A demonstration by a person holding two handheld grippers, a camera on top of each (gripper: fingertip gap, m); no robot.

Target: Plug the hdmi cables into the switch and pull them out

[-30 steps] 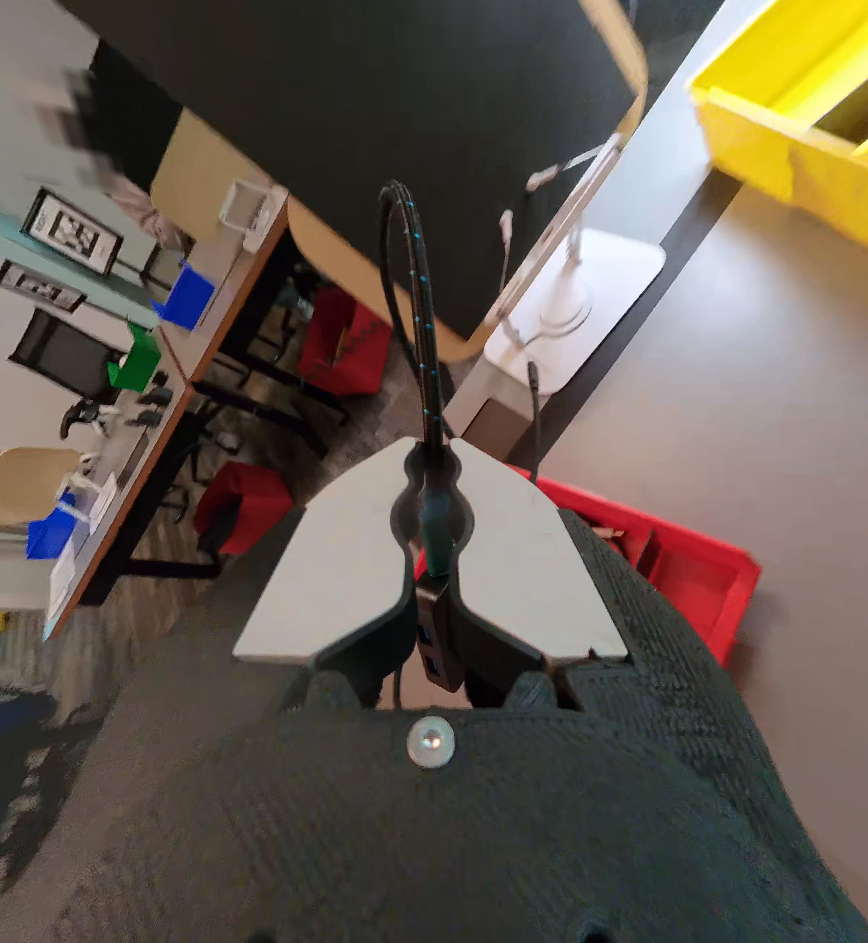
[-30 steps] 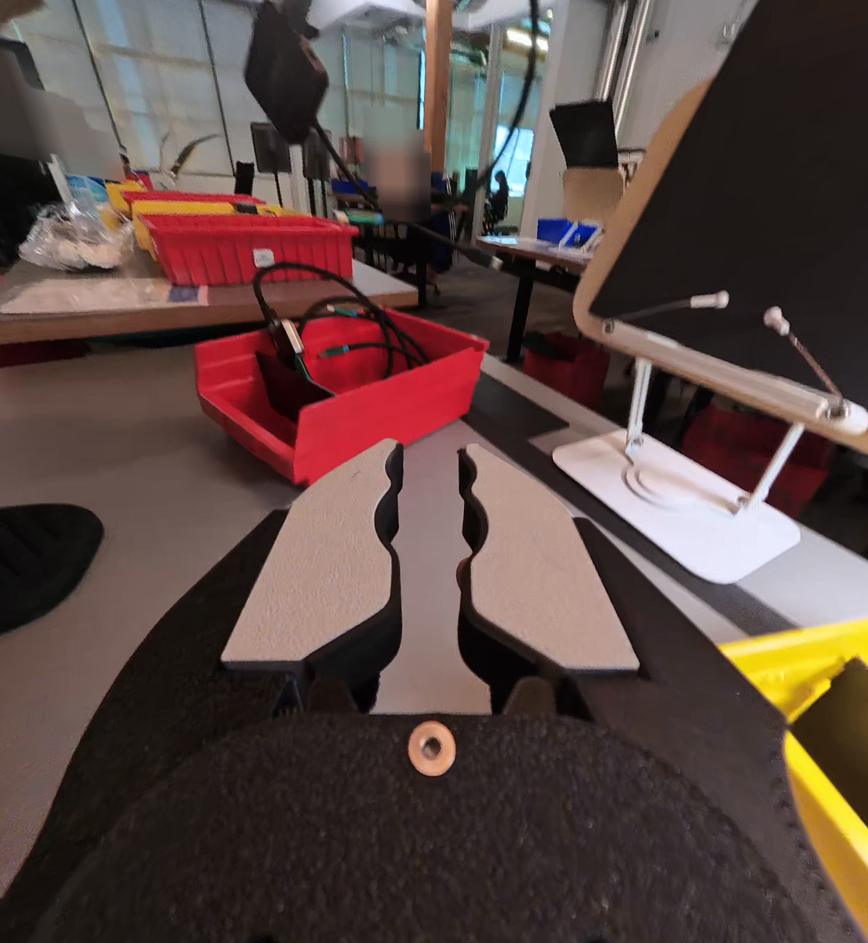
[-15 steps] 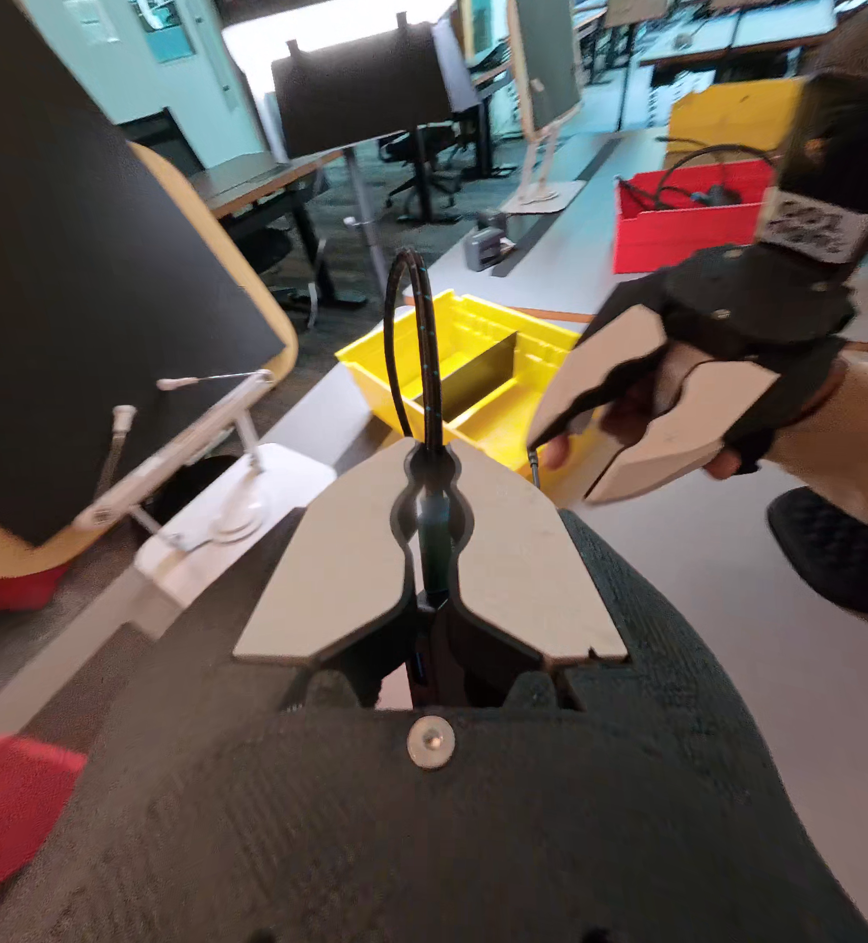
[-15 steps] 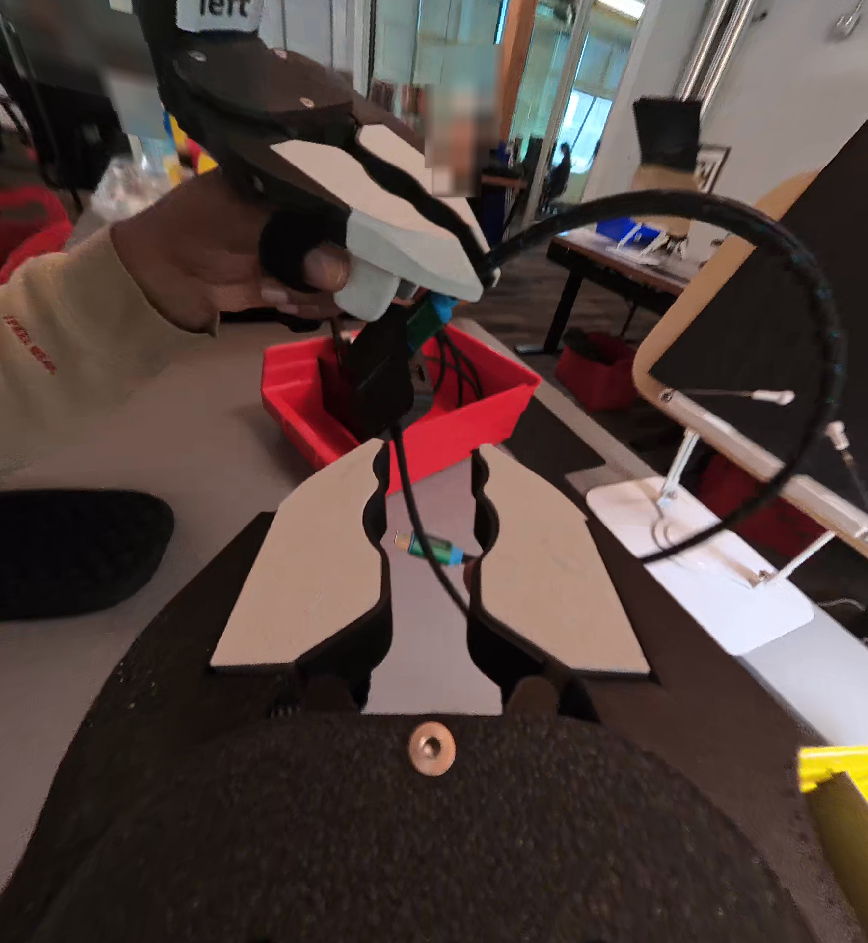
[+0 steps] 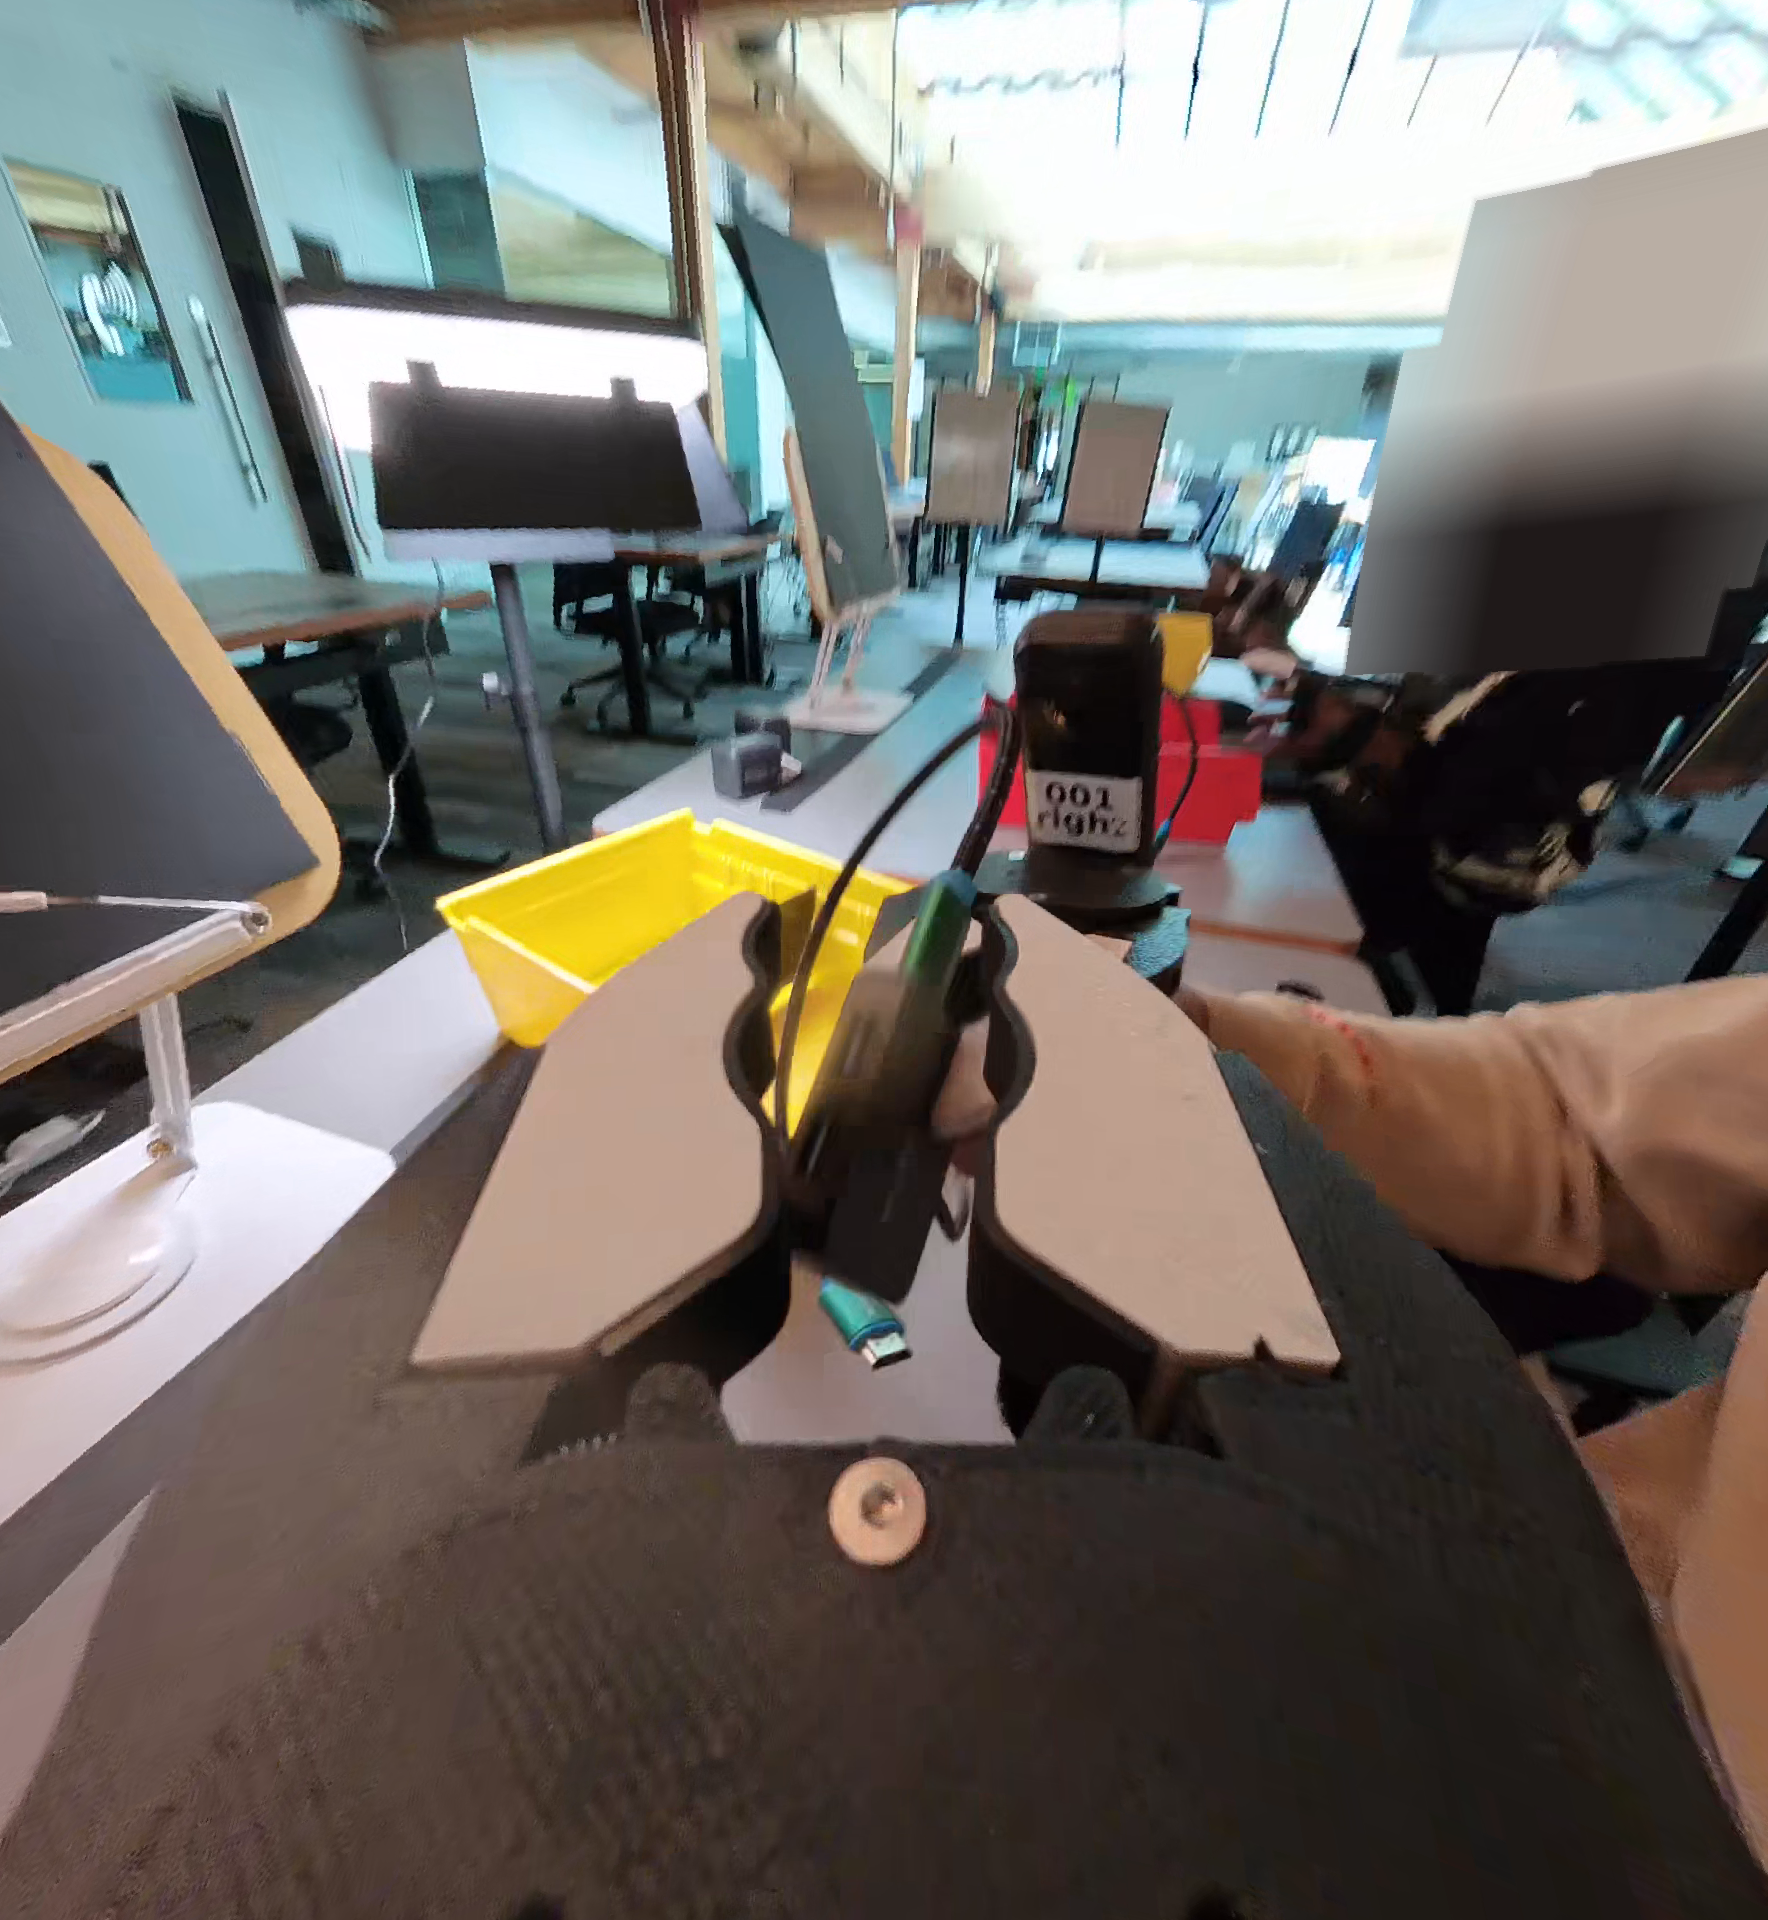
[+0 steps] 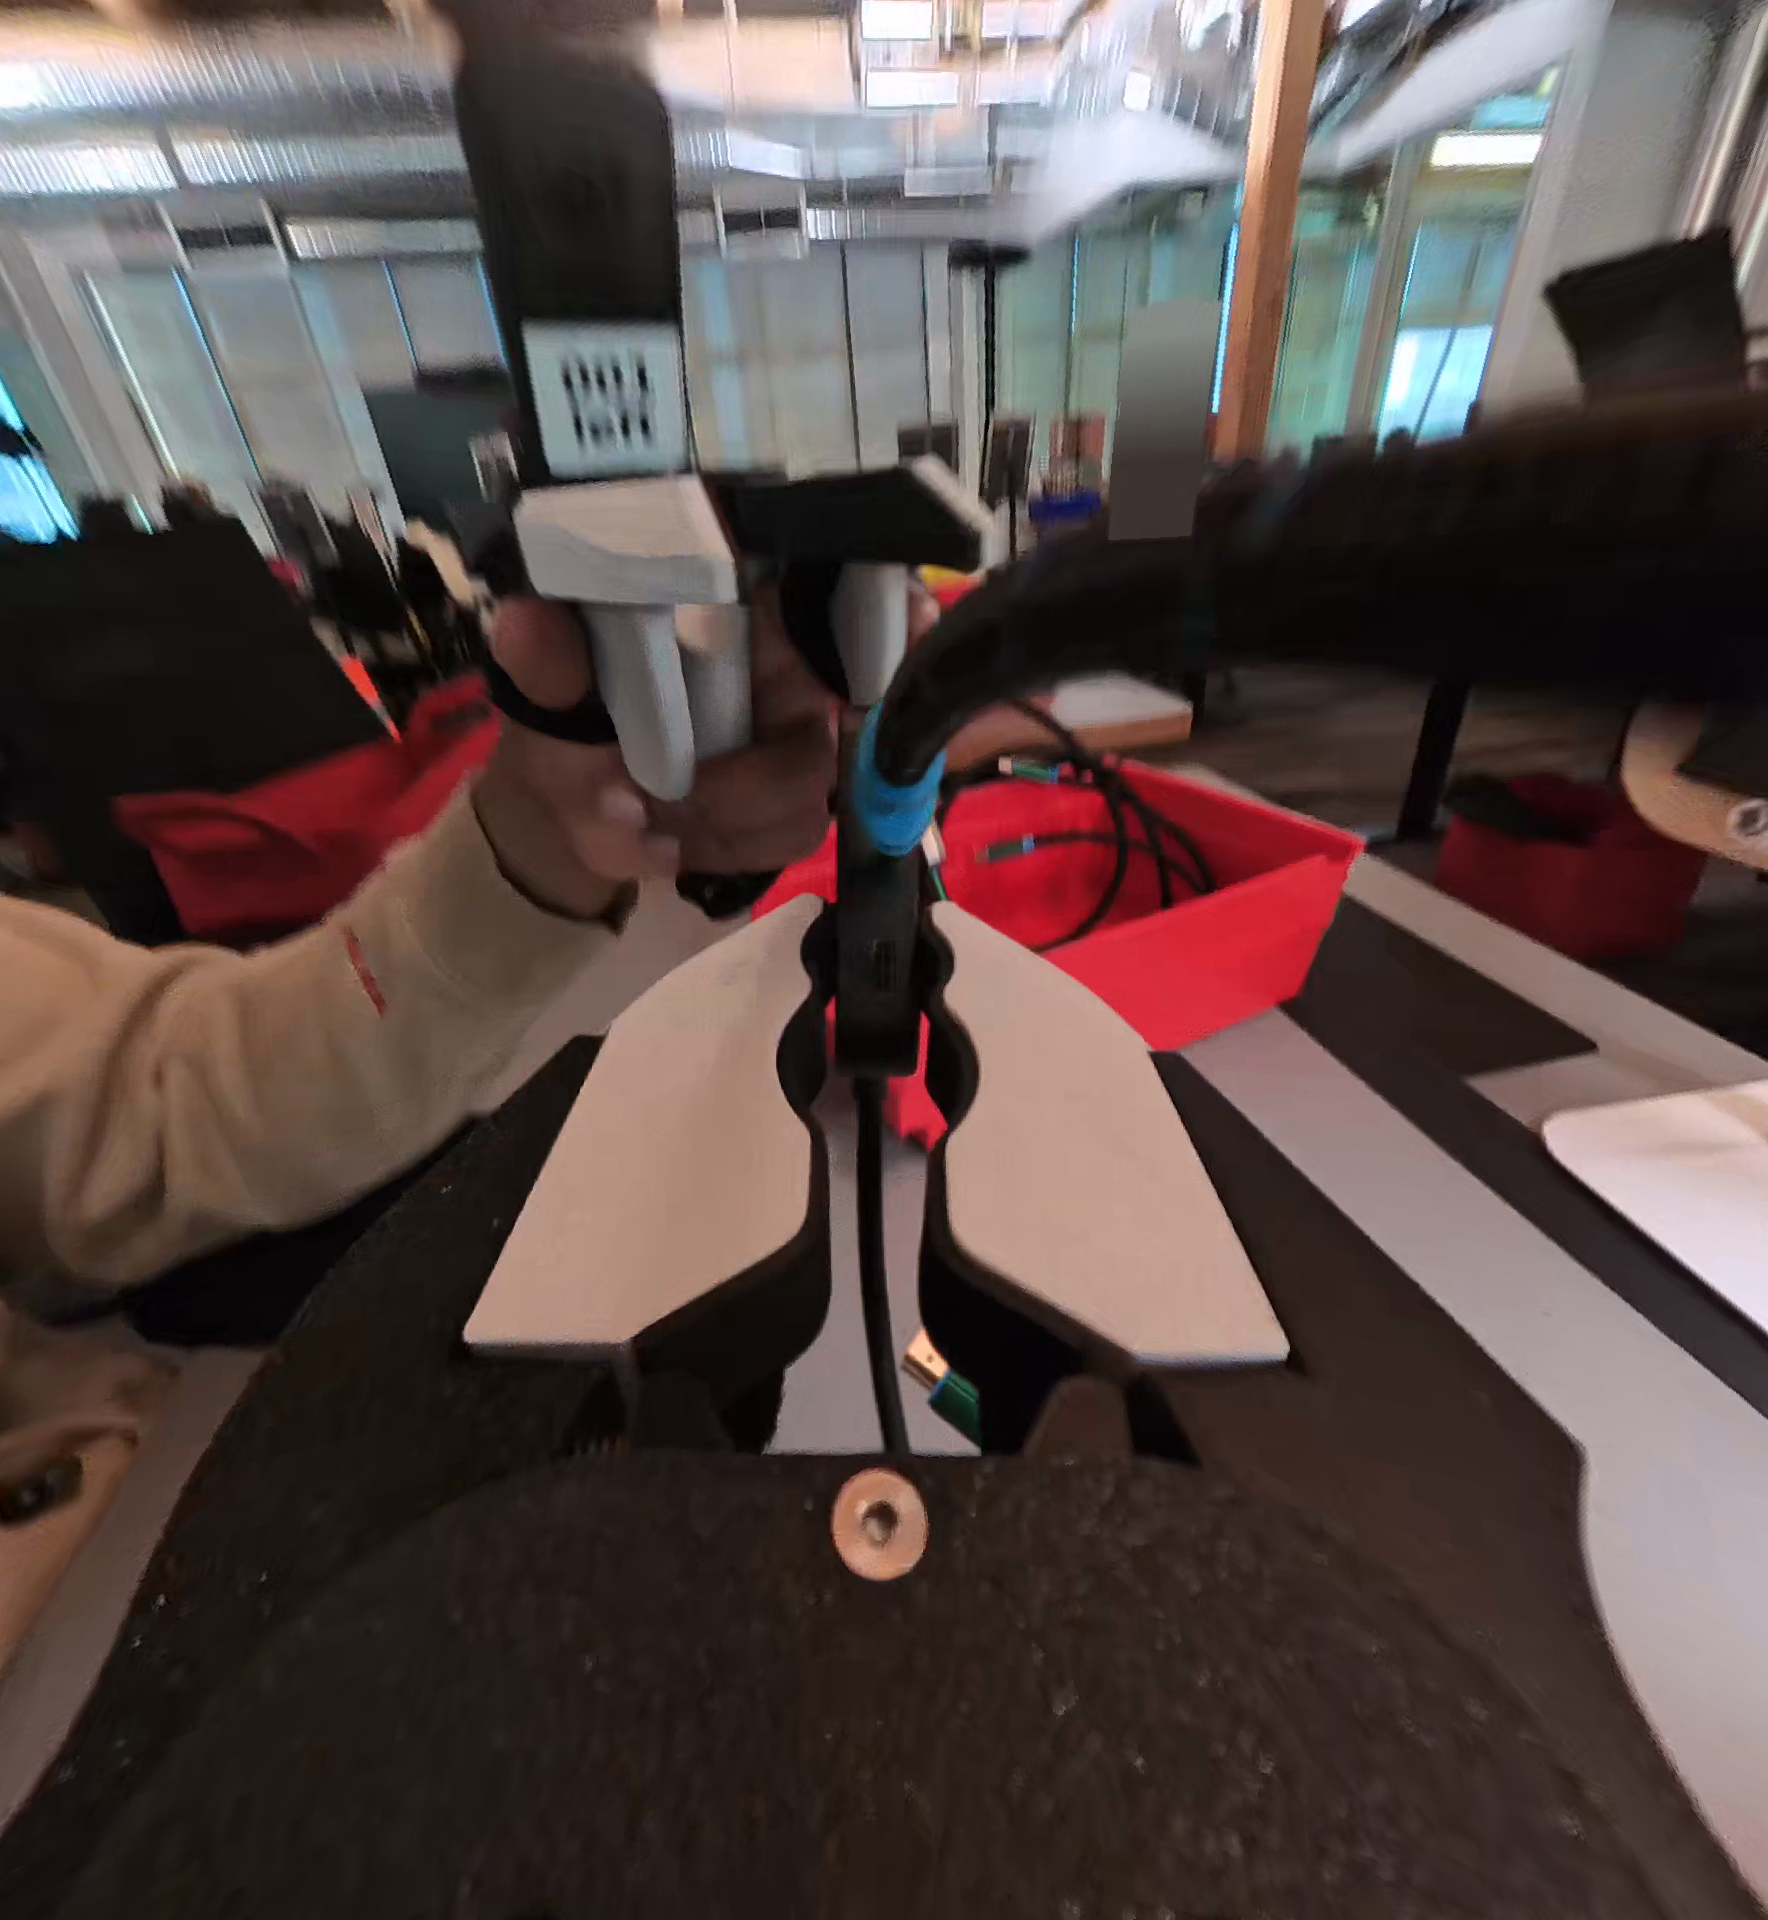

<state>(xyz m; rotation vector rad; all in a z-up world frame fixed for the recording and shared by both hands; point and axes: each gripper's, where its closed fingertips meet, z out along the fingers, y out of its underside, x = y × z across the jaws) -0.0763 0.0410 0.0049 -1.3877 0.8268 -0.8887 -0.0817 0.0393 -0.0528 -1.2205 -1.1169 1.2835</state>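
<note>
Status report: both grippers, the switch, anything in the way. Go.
Right gripper shut on the switch. Left gripper open around it. One cable plugged in on top; loose teal plug dangling below. Nothing blocking.

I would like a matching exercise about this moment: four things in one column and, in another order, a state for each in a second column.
Things:
1. switch
2. red bin
3. loose green plug
4. left gripper

States:
a. open
b. holds coiled cables
c. dangles, plugged into nothing
d. clamped by the right gripper

Pairs: 1-d, 2-b, 3-c, 4-a
</note>
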